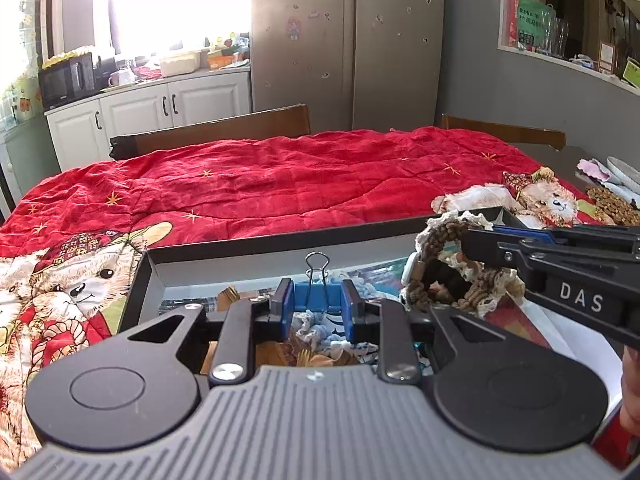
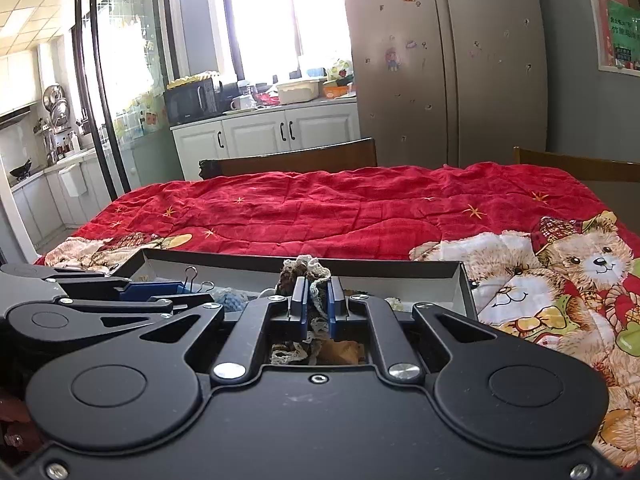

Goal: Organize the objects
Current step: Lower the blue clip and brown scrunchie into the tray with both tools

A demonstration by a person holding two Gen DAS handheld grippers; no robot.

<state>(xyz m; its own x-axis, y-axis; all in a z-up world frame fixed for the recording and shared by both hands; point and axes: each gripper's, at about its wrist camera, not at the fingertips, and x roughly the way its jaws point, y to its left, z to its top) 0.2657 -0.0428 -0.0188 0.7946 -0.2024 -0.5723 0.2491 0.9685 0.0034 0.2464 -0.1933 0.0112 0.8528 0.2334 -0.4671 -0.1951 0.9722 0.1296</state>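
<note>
Over a shallow black box set on a red bear-print quilt, I hold both grippers low above its mixed contents. On my left gripper, the blue-padded fingers are drawn narrow and clamp a blue binder clip by its body, its wire handles standing upright toward 12 o'clock. Beneath the clip, inside the box, lie scraps of lace, paper and a pale blue knitted piece, too jumbled to tell apart.

At 3 o'clock in the left wrist view, my right gripper reaches in from the side, its fingers pinched tight on a brown crocheted piece with cream lace trim, which hangs as a loop just above the box's right half. The right wrist view confirms it: the right gripper is nearly closed, with the brown and cream crochet bunched between the pads and rising above the fingertips. At 9 o'clock in that view, the left gripper shows with the binder clip and its wire loops beside the box's far wall.

Beyond the quilt, at 12 o'clock, stand two wooden chair backs, white cabinets with a microwave on the counter, and a tall refrigerator dotted with magnets
</note>
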